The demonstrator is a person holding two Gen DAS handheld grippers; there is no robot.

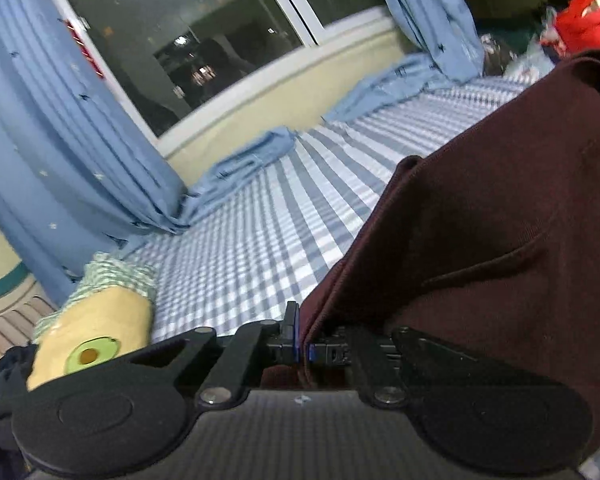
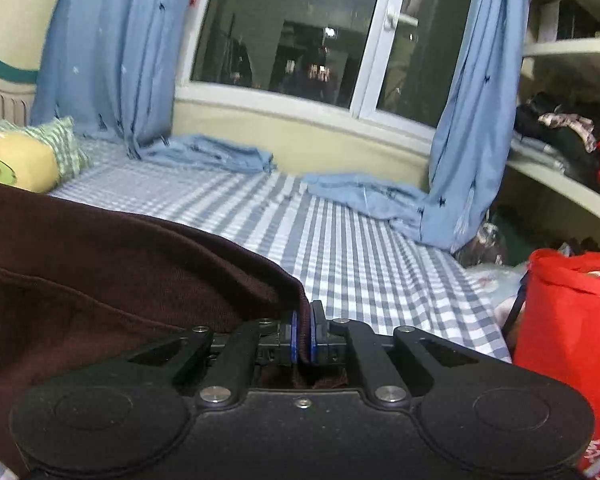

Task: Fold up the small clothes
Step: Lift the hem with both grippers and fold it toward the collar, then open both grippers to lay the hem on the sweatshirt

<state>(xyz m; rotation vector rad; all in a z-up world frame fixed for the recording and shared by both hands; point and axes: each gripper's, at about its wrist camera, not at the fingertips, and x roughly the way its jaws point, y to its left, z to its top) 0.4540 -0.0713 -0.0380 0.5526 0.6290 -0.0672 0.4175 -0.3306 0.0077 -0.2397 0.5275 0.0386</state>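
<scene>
A dark maroon garment (image 1: 500, 216) hangs stretched between my two grippers above the bed. My left gripper (image 1: 303, 344) is shut on one edge of it, and the cloth spreads up and to the right in the left wrist view. In the right wrist view the same maroon garment (image 2: 100, 280) fills the lower left, with my right gripper (image 2: 303, 340) shut on its other edge; a bit of cloth shows behind the blue pads (image 2: 294, 338). The rest of the garment drops out of sight below both cameras.
A blue-and-white checked bed sheet (image 2: 340, 248) lies below. Blue curtains (image 2: 100, 60) frame a dark window (image 2: 292, 32), their ends pooled on the bed. A yellow avocado pillow (image 1: 96, 328) lies at one end, a red bag (image 2: 572, 328) and cluttered shelves (image 2: 560, 140) at the other.
</scene>
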